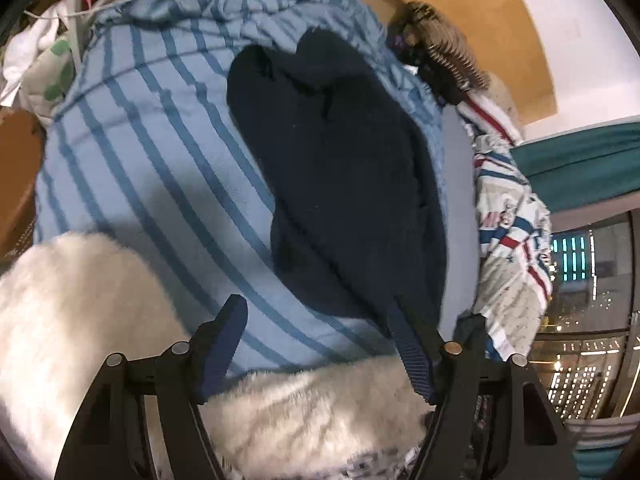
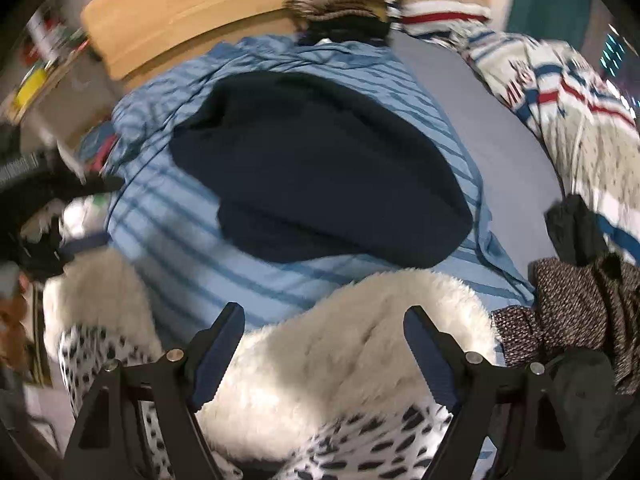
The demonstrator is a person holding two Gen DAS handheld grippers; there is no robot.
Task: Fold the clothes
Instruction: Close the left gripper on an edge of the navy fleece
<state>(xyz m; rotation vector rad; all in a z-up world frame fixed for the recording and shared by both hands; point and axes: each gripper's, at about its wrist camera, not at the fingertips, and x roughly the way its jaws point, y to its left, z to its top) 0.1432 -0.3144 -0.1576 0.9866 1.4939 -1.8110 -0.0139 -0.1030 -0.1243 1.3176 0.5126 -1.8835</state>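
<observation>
Left wrist view looks down along the left tool, its fingers spread wide with nothing pinched; the white fluffy garment lies directly beneath and between them, and the dark navy garment stretches ahead of the tips on the blue striped bedding. Right wrist view shows the right tool likewise spread and empty, hanging over the same white fluffy garment, whose spotted lining shows close under the tool's base. Beyond its tips lies the dark navy garment, and off its right finger a dark speckled knit sits heaped. Both views are blurred, so exact contact with the fleece cannot be told. The risk from here, I judge, is pinching only loose pile rather than a real edge, so the fleece slips free when lifted, or catching the striped bedding underneath along with it
</observation>
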